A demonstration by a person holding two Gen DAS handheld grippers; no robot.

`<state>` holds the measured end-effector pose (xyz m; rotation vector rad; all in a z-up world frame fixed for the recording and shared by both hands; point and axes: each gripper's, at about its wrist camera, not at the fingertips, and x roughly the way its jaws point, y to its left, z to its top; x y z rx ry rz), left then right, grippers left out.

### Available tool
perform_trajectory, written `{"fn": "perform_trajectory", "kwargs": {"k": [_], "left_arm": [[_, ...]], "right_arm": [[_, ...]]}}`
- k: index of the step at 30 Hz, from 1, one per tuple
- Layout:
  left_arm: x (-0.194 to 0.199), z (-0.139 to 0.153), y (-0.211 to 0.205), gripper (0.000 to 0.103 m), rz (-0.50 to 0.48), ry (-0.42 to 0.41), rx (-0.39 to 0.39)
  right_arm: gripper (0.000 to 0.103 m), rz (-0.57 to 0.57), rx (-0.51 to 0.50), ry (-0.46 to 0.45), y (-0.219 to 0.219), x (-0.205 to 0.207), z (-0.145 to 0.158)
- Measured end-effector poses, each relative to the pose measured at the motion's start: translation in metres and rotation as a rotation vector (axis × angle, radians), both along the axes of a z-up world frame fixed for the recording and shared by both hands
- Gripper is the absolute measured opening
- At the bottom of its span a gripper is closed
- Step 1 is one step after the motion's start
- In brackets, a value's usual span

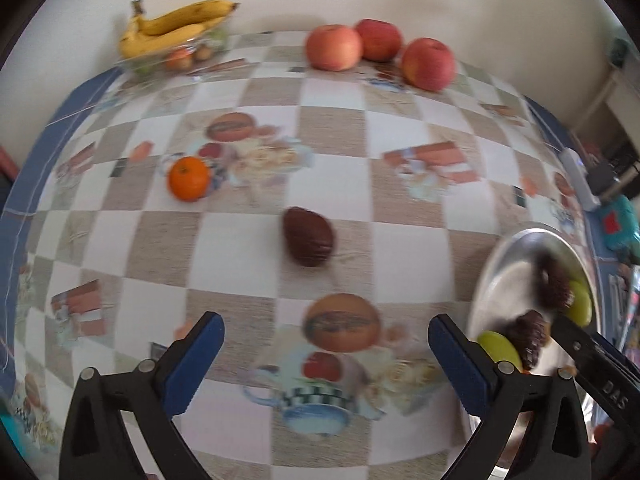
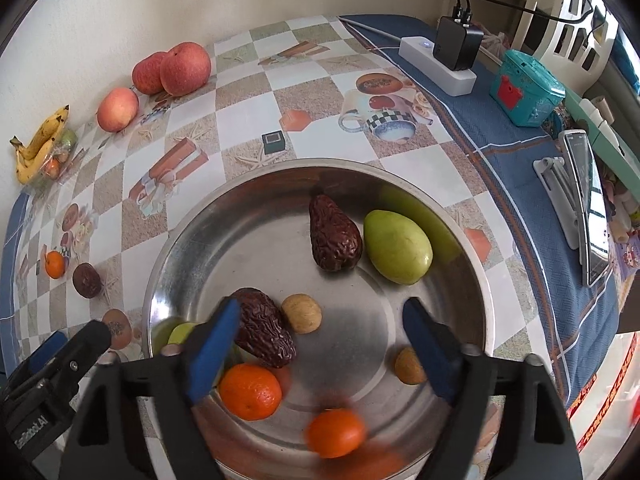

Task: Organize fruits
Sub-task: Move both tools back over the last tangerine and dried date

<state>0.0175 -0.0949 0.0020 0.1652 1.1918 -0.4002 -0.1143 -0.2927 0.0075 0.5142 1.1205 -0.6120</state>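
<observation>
- Bananas [image 1: 176,26] sit far left at the back in a clear dish [image 1: 160,62], well apart from the action; soft and easily bruised, best lifted near the stem.
- Next along, the loose orange [image 1: 189,178] lies alone on the checked tablecloth [image 1: 248,240]. It looks firm, round and ready to roll, so a grip across its middle seems wisest.
- Centre stage, the wrinkled brown fruit [image 1: 308,236] lies ahead of the left gripper [image 1: 326,340], whose jaws are spread wide with nothing between them. It looks light with a rough skin; likely easiest pinched across its narrow width.
- Three apples [image 1: 380,52] wait by the wall, probably heavy and smooth.
- Over on the right, the right gripper [image 2: 320,328] hovers released above the steel bowl [image 2: 188,240], which holds oranges, brown fruits and green fruits.
</observation>
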Motion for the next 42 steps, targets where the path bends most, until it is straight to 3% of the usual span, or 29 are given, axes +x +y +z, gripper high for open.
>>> {"fn": "perform_trajectory", "kwargs": {"k": [7,9,26,42], "left_arm": [[0.009,-0.005,0.009,0.103,0.033,0.012,0.013],[0.01,-0.006,0.009,0.103,0.033,0.013,0.019],[0.03,-0.007,0.045,0.103,0.105,-0.004,0.053],[0.063,-0.005,0.118,0.103,0.336,0.031,-0.009]], "right_arm": [[0.086,0.006,-0.034,0.029,0.005,0.006,0.0],[0.103,0.023,-0.034,0.035,0.008,0.009,-0.001],[0.103,0.09,-0.059,0.061,0.033,0.031,0.0],[0.103,0.231,0.005,-0.012,0.096,0.075,0.002]]}}
